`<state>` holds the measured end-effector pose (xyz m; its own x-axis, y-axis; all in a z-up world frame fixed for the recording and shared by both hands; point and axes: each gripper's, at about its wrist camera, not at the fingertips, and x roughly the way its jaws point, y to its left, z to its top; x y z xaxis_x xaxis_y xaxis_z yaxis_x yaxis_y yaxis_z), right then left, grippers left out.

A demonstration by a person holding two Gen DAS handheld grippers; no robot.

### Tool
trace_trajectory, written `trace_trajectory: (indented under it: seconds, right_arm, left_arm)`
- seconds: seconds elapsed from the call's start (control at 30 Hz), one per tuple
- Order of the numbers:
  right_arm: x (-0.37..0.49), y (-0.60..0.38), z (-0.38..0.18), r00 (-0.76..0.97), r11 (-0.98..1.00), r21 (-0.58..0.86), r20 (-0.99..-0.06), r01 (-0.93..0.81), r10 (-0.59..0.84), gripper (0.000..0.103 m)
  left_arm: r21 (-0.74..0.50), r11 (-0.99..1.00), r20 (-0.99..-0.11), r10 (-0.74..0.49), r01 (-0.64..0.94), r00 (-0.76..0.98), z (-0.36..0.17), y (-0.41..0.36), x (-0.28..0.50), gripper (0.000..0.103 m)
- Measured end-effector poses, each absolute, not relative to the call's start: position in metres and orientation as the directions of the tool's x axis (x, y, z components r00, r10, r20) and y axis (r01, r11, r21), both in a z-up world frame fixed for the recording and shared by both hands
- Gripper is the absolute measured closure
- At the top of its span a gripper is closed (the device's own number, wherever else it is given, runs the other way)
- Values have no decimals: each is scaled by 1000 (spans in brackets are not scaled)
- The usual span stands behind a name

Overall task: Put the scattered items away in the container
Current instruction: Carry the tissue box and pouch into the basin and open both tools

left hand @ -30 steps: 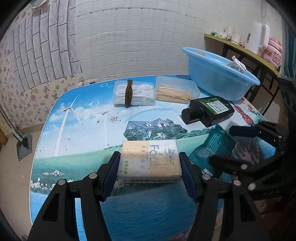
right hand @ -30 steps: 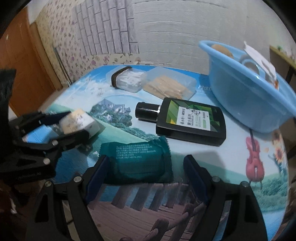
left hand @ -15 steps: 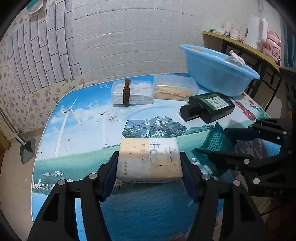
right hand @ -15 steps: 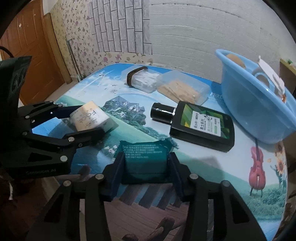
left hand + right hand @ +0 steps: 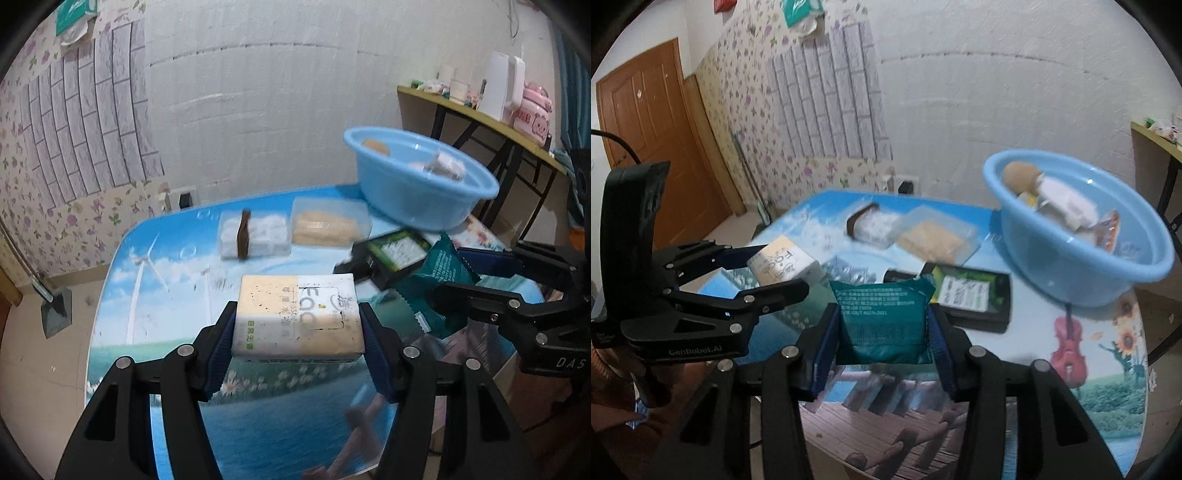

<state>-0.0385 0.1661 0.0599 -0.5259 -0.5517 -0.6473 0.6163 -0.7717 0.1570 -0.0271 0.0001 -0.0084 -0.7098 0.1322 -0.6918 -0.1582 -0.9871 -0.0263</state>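
My left gripper (image 5: 297, 339) is shut on a cream tissue pack (image 5: 297, 319), held clear above the table. In the right wrist view that same tissue pack (image 5: 785, 264) shows at the left in the left gripper (image 5: 772, 267). My right gripper (image 5: 882, 328) is shut on a dark green packet (image 5: 882, 321), also lifted off the table; the green packet (image 5: 439, 280) appears at the right of the left wrist view. The blue basin (image 5: 1075, 240) stands at the table's far right with several items inside. A black flat bottle (image 5: 964, 299) lies in front of it.
Two clear plastic boxes lie at the back of the table: one with white pads and a brown band (image 5: 253, 236), one with tan sticks (image 5: 328, 225). A side table (image 5: 480, 114) with a white kettle stands behind the basin. A brown door (image 5: 650, 147) is at the left.
The right gripper closed on the green packet and lifted it off the table. The left gripper rose with the tissue pack. Both views tilted up toward the basin.
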Motion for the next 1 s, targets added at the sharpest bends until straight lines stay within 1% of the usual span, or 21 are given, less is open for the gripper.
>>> trace_trajectory:
  seconds: [0.17,0.23,0.37,0.63,1.0]
  right_arm:
    - [-48,192,83,-583,-793,170,-590,585,-558,57]
    - [-56,206,91,-614,-811,170,-572,560,-544,57]
    - [-74,234,99,-661,-845,179,-550,504,-511,57]
    - [-113,272,101,-706,-884,191,-541,427,-458,57]
    - [-167,303,91,-714,-897,198,-549,395,-435,57]
  left_arm:
    - [-21,-983,-666,149,-181,-731,13,14,-41,41]
    - [-30,-980,-657,169,-198,-735,22,22,-51,41]
    - [-1,-970,-643,188,-244,-742,34,48,-71,41]
    - [1,-942,-632,259,-335,-730,50,105,-115,41]
    - [30,-919,-654,279,-392,-703,48,160,-167,41]
